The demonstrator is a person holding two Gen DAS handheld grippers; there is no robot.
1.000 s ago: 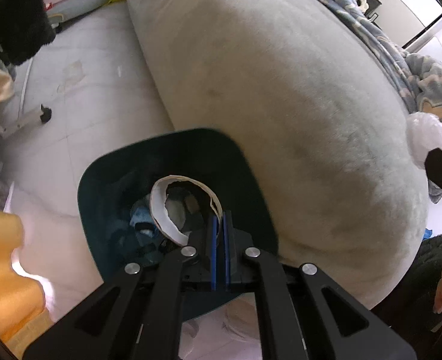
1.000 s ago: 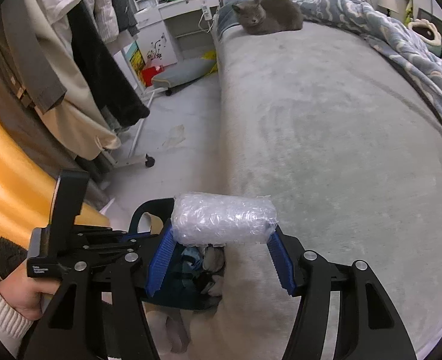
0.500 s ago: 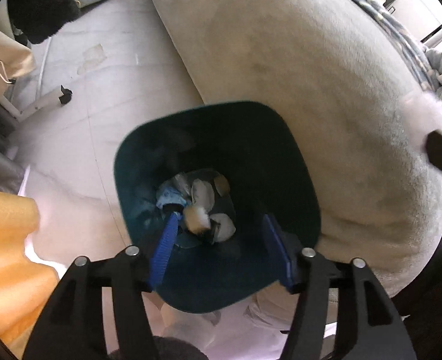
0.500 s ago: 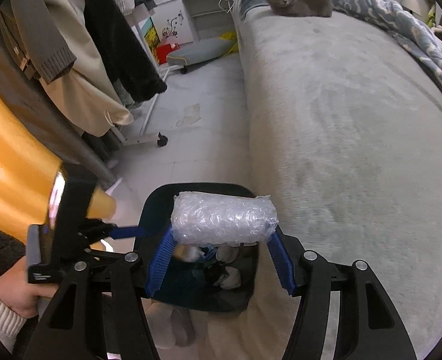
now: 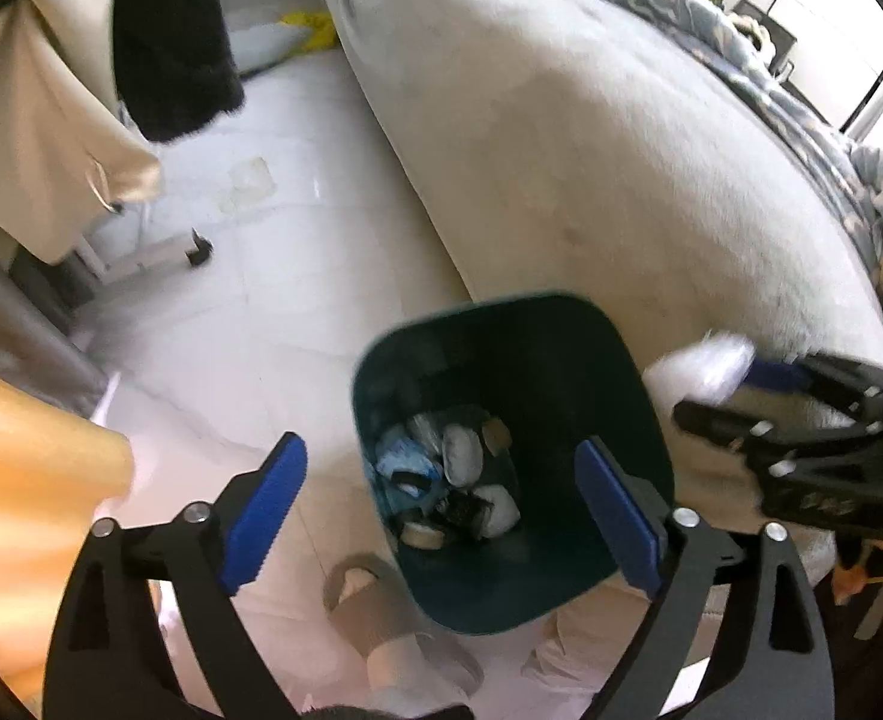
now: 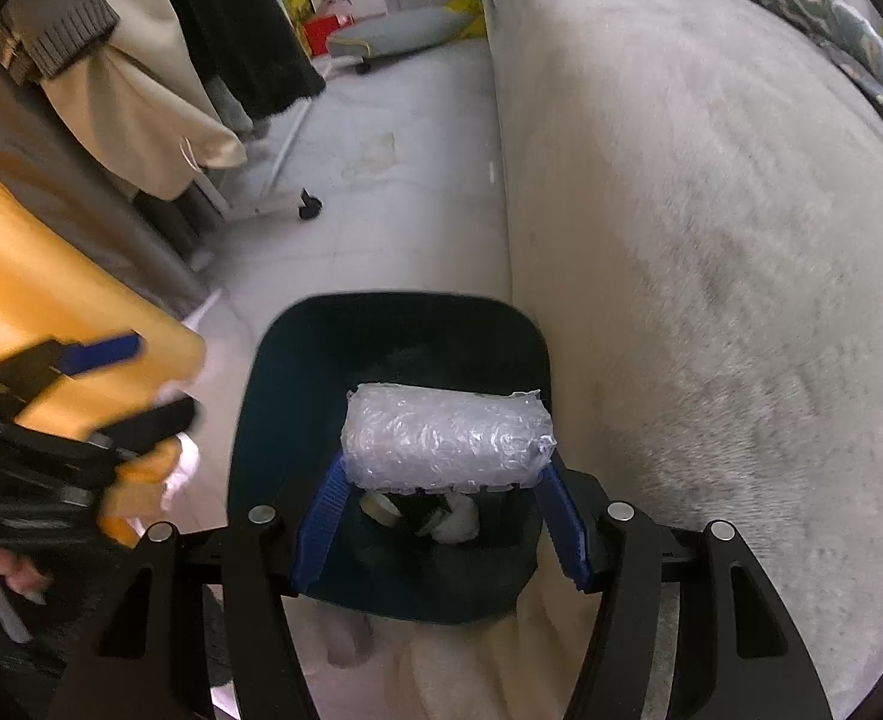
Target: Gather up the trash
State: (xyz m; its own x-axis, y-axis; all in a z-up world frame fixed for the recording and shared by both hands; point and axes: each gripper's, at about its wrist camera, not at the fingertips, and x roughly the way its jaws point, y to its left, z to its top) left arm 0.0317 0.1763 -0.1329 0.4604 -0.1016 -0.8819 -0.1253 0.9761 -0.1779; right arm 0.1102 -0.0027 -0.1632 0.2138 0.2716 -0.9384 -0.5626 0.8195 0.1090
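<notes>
Right gripper (image 6: 441,480) is clamping the bubble-wrap roll (image 6: 447,438) over the teal bin's (image 6: 249,420) open mouth, probably for a clean drop, while the left gripper (image 5: 441,498) is hanging spread and empty above it.

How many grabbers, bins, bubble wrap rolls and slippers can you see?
Grabbers: 2 (left gripper, open; right gripper, shut on the roll)
Bins: 1 (teal trash bin)
Bubble wrap rolls: 1 (bubble wrap roll)
Slippers: 1 (slipper, beside the bin)
Total: 5
</notes>
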